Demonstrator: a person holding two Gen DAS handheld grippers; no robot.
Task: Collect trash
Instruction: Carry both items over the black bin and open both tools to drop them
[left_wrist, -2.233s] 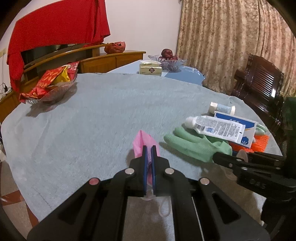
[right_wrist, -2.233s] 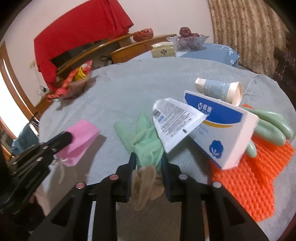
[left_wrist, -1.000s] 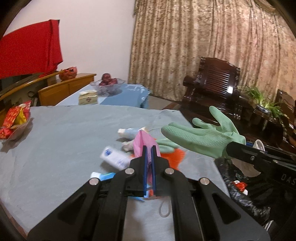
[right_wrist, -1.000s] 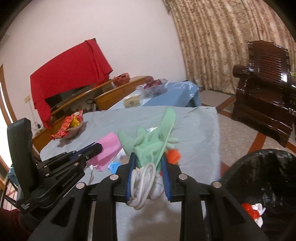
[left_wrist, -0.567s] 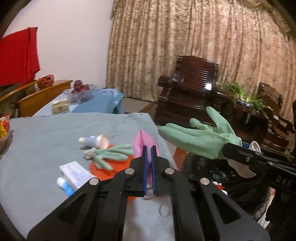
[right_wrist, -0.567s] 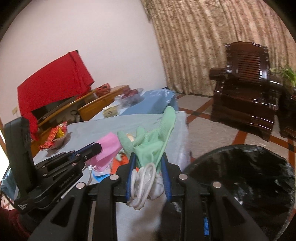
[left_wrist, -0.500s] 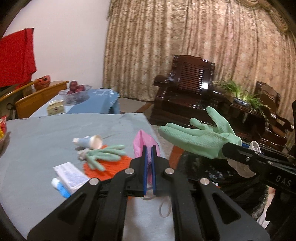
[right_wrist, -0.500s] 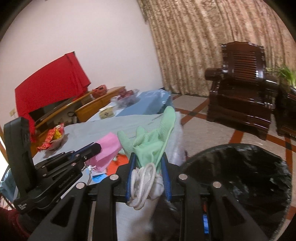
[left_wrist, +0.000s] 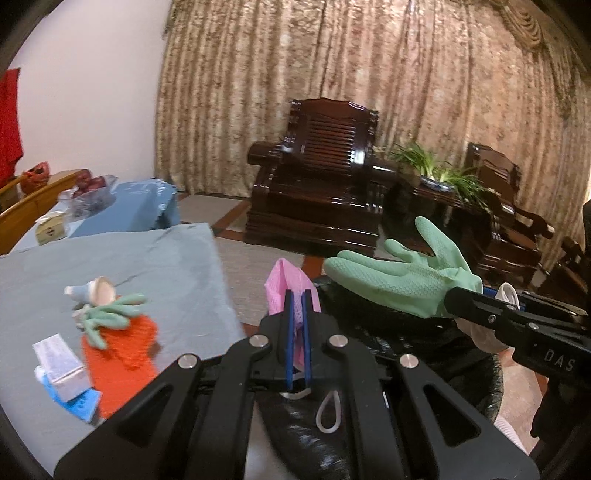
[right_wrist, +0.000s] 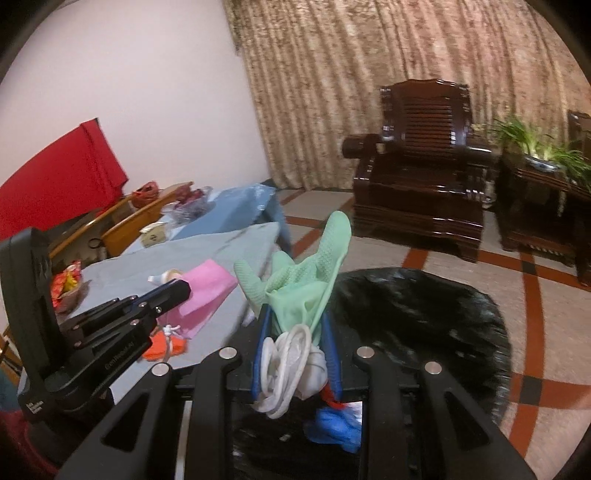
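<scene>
heavy patterned curtains (left_wrist: 369, 92) and a dark wooden armchair (left_wrist: 321, 177) close off the far side of the room. at the left sits the table under its grey cloth (left_wrist: 110, 258), with more rubbish on it: a paper cone (left_wrist: 92, 291), a second green glove (left_wrist: 107, 317) lying on an orange mesh (left_wrist: 122, 350), and a small box (left_wrist: 59, 358) near the edge. moving right, my left gripper (left_wrist: 297, 295) has its fingers pressed nearly together on a pink mask (left_wrist: 286, 284), ear loop dangling below. right of that, my right gripper (right_wrist: 295, 332) is pinched narrowly on the cuff of a green rubber glove (right_wrist: 314, 273), its fingers sticking up and away. the black-lined bin (right_wrist: 424, 314) lies just beyond the table edge, under and ahead of both grippers, with blue and red scraps already inside. i judge this is the carry-to-drop step. to do it well i'd bring both loads fully over the bin's mouth, clear of the rim, before opening, and tip the glove's fingers down so it falls inside instead of draping over the edge.
</scene>
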